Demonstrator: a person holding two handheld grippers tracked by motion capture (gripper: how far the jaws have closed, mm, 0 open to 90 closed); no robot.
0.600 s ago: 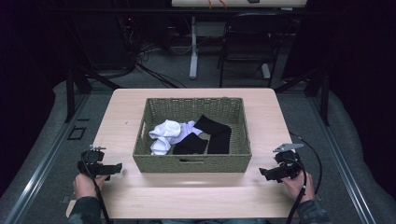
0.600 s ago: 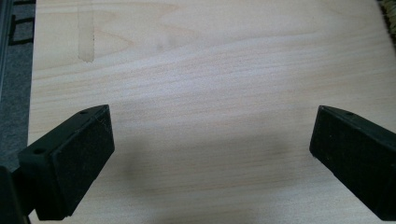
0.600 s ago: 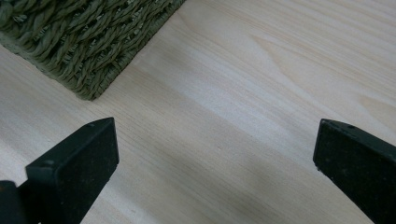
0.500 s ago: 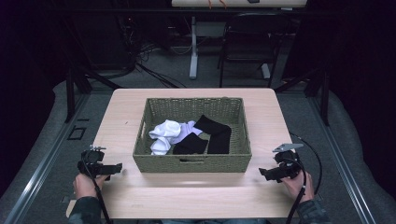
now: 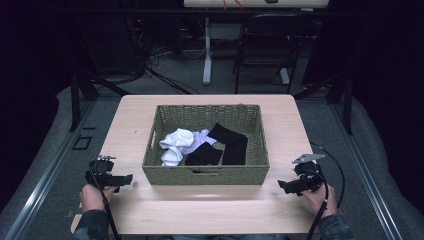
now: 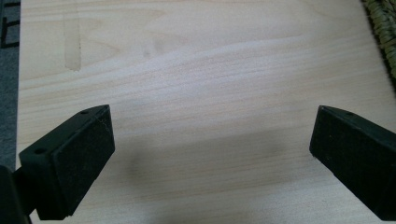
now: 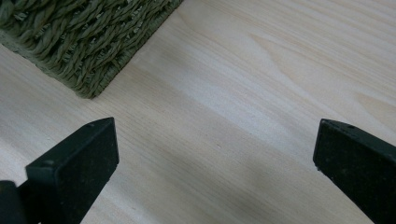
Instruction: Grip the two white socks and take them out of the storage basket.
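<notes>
Two grippers rest over the near corners of the pale wooden table [image 5: 280,125]: the left gripper [image 5: 126,179] and the right gripper [image 5: 283,186], each with jaws spread wide and holding nothing. Between them, at the middle of the table, stands a rectangular woven basket [image 5: 205,175] of olive-green twisted fibre. The high view shows inside it soft white socks [image 5: 177,142] beside black socks [image 5: 227,145]. The right gripper view shows the coarse weave of one basket corner and the fine wood grain.

Basket [image 6: 385,42] corner (edge-cropped), socks' [image 5: 177,145] undersides
</notes>
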